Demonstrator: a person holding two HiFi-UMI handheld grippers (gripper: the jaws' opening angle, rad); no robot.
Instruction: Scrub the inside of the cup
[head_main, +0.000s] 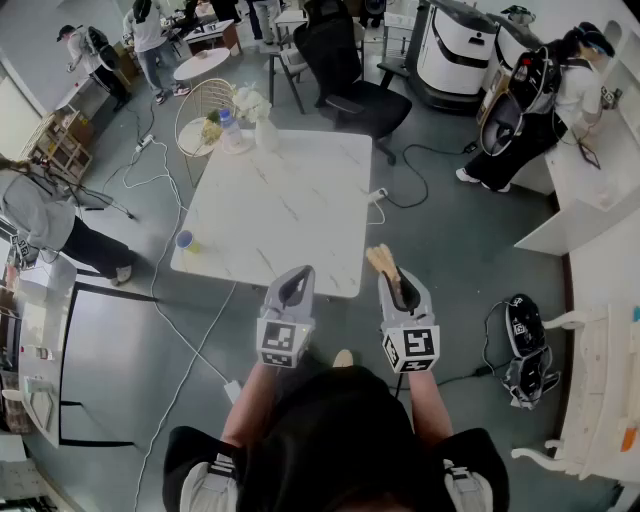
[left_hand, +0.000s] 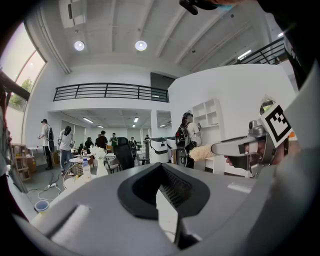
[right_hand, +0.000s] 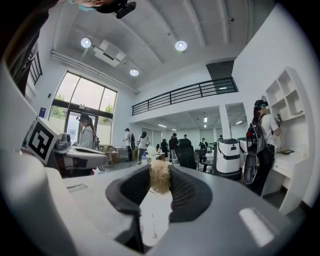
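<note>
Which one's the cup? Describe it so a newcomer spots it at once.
Find the white marble table in the middle of the room. The cup stands alone near its near left corner, close to the edge. It is small with a blue rim, well apart from the bottle and white vase grouped at the far left corner.

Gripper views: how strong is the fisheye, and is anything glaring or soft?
Left gripper view: heavy fisheye with dark corners, balcony railing bowed, ceiling lights blown out; right gripper view: same warp, window bright but readable, brush fibres close and slightly soft; head view: evenly lit, table sharp, no harsh shadows.
</note>
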